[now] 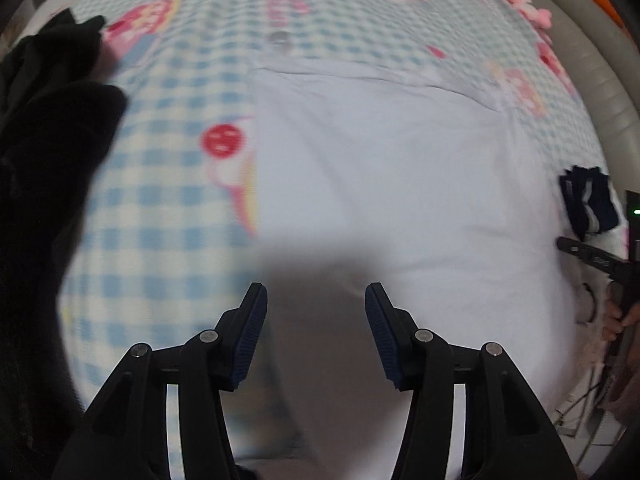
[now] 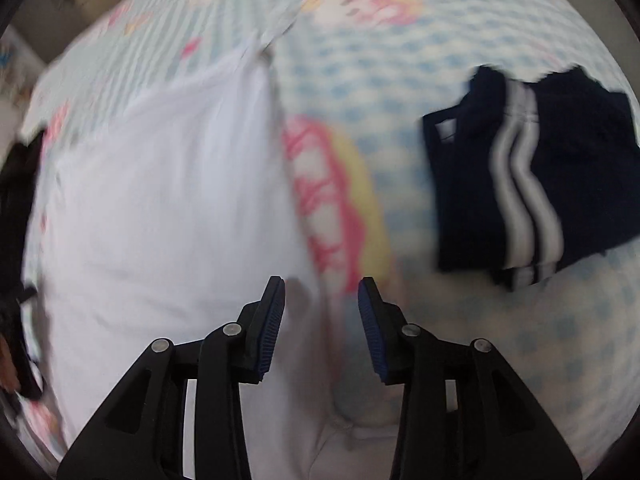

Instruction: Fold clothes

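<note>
Both claws stand spread with nothing between their pads: the left gripper (image 1: 316,292) hovers over the white garment (image 1: 400,184), and the right gripper (image 2: 321,286) hangs over that garment's right edge (image 2: 168,184). It lies flat on the blue checked bedsheet (image 1: 168,216); a folded navy garment with white stripes (image 2: 532,172) rests apart to its right, a black garment (image 1: 48,168) to its left

Left gripper (image 1: 316,300) & right gripper (image 2: 321,294): black plastic linkage arms w/ triangular cutouts, round silver pins at the joints, ribbed dark-blue pads (image 1: 250,340) on the inner faces. Bit of skin (image 1: 614,320) at frame edge.
</note>
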A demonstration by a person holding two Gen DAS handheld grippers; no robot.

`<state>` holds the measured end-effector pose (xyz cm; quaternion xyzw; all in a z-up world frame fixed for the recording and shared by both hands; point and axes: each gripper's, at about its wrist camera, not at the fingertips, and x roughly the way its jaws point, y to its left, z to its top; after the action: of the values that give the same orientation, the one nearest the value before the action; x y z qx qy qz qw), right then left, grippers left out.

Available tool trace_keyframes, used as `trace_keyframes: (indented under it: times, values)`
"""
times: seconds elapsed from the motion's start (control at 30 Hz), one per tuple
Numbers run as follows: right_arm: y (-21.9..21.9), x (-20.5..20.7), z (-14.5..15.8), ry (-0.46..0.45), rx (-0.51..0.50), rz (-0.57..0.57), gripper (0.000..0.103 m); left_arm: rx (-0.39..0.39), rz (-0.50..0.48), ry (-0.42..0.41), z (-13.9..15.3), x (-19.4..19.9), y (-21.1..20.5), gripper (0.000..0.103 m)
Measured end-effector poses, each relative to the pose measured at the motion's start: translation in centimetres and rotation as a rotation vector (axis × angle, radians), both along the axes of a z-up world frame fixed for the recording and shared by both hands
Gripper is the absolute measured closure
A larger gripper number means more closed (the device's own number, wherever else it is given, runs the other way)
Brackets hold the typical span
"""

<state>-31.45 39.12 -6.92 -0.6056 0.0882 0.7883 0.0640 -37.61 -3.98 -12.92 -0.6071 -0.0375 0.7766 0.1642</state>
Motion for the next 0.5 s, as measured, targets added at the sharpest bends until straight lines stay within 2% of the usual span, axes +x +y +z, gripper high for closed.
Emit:
trace_keyframes:
  times: [0.07, 0.13, 0.2, 0.3, 0.37, 0.5]
  values:
    - [-0.5, 0.4, 0.1, -0.014, 0.029, -0.006, 0.065, 0.073, -0.033, -0.01, 0.7, 1.2, 2.1, 0.05]
    - [-2.4, 2.0, 1.6, 0.021, 0.043, 0.016, 0.063, 0.134, -0.09, -0.02, 1.3, 2.7, 5.0, 0.05]
    - [-4.6, 3.6, 3.1, 0.057, 0.051, 0.05, 0.063, 0.129, -0.137, -0.02, 1.3, 4.4, 7.4, 0.05]
    - [-9.2, 6.5, 3.5, 0.071, 0.0, 0.137, 0.064, 0.103, -0.087, -0.05, -0.5, 4.9, 10.8, 0.05]
    - [-11.9, 6.5, 2.2, 0.041, -0.008, 0.154, 0.064, 0.087, -0.029, -0.043, -0.6, 5.9, 10.5, 0.05]
    - [-12.8, 7.2, 1.2, 0.047, -0.011, 0.141, 0.064, 0.093, -0.003, 0.026, -0.6, 6.2, 11.3, 0.05]
